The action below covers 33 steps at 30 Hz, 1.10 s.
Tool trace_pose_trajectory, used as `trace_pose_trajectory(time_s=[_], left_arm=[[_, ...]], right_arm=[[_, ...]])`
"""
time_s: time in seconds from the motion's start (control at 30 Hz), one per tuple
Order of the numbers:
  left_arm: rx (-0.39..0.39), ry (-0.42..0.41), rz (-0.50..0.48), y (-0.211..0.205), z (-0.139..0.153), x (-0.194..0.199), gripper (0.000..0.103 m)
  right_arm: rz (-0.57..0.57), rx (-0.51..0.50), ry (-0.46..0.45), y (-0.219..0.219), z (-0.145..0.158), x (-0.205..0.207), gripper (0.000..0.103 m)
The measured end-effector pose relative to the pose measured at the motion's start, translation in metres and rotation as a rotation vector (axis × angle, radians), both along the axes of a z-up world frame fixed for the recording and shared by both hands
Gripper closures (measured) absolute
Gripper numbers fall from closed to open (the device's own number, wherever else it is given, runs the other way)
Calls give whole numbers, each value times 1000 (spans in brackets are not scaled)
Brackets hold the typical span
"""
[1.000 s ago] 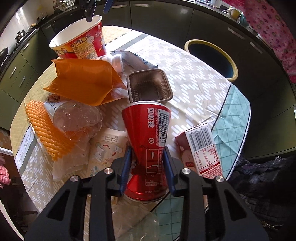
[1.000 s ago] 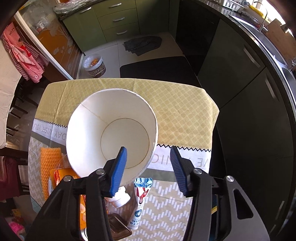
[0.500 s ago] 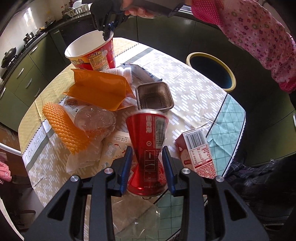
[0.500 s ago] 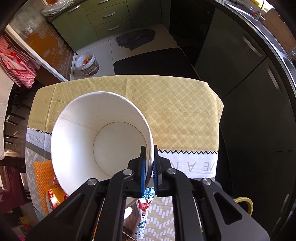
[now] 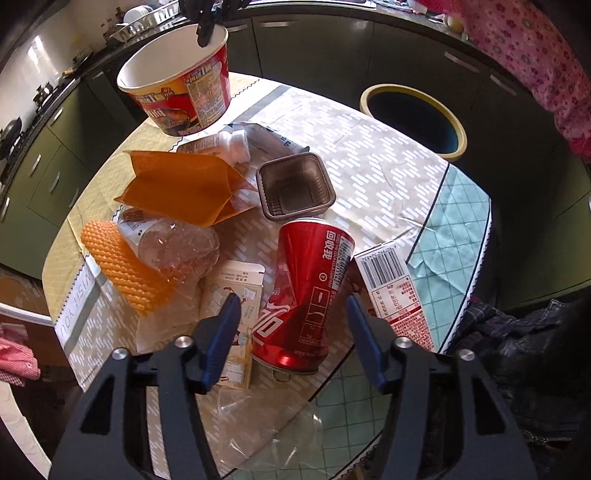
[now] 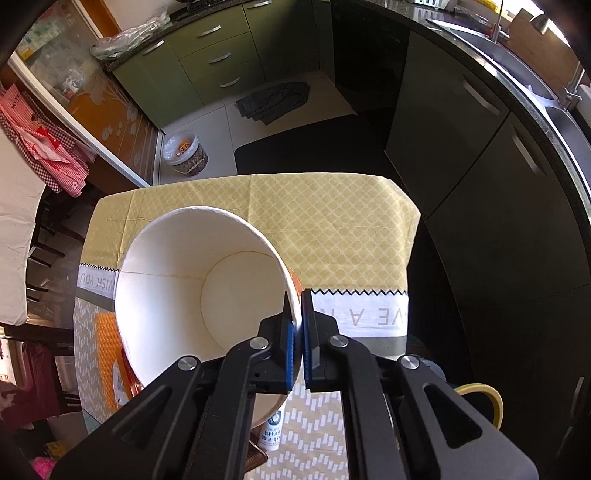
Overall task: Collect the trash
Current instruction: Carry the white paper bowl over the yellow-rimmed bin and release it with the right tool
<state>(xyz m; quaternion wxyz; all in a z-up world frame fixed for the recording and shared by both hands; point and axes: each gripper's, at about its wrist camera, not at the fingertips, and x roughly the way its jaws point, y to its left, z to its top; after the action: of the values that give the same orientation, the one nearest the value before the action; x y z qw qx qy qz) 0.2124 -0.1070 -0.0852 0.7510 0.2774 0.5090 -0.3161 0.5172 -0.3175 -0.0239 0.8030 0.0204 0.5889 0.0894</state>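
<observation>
- Left gripper [image 5: 291, 325]: jaws opening, blue pads clear of the red can [image 5: 308, 291] on both sides. The can lies between them, dented at the waist, its pull-tab end nearest the camera, resting on the surface [image 5: 369, 177].
- Right gripper [image 6: 296, 328]: clenched on the rim of the noodle cup [image 6: 177, 291], one pad inside the wall and one outside. The cup hangs tilted, its white inside facing the wrist camera.
- In the left wrist view the same noodle cup [image 5: 181, 96] is seen from outside, red printed wall, held clear above the far end of the surface by the right gripper [image 5: 205, 31].
- Trash bin [image 5: 413, 120]: yellow rim, dark inside, standing on the floor just beyond the surface's far right edge.
- Other litter on the surface: brown plastic tray [image 5: 295, 188] just beyond the can; red-and-white carton [image 5: 395, 291] with a barcode, touching the can's right side; orange pouch [image 5: 181, 186] left of the tray; clear crumpled plastic bottle [image 5: 173, 247] and orange foam net [image 5: 122, 266] further left; flattened paper box [image 5: 232, 288] under the left finger.
- Small white bottle [image 5: 221, 144] lies below the raised cup.
- A floral pink sleeve [image 5: 532, 55] crosses the upper right corner.
</observation>
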Motion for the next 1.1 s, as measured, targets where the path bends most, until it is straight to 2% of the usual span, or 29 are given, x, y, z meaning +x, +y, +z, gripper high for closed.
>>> trace_pose_trajectory(time_s=[0.2, 0.37, 0.53, 0.73, 0.93, 1.1], left_arm=[[67, 59, -74, -14, -17, 3, 43], [117, 92, -91, -20, -34, 5, 51], [152, 86, -104, -24, -44, 7, 65], [123, 86, -73, -23, -43, 6, 69], [63, 62, -31, -16, -27, 4, 69], [50, 31, -8, -9, -8, -5, 69]], right_arm=[[-11, 5, -40, -65, 29, -61, 98], [-74, -13, -36, -138, 24, -119, 98], [-172, -16, 6, -209, -17, -170, 98], [-308, 26, 69, -278, -84, -202, 98], [-376, 23, 125, -312, -146, -208, 98], [-390, 8, 168, -322, -185, -209, 98]])
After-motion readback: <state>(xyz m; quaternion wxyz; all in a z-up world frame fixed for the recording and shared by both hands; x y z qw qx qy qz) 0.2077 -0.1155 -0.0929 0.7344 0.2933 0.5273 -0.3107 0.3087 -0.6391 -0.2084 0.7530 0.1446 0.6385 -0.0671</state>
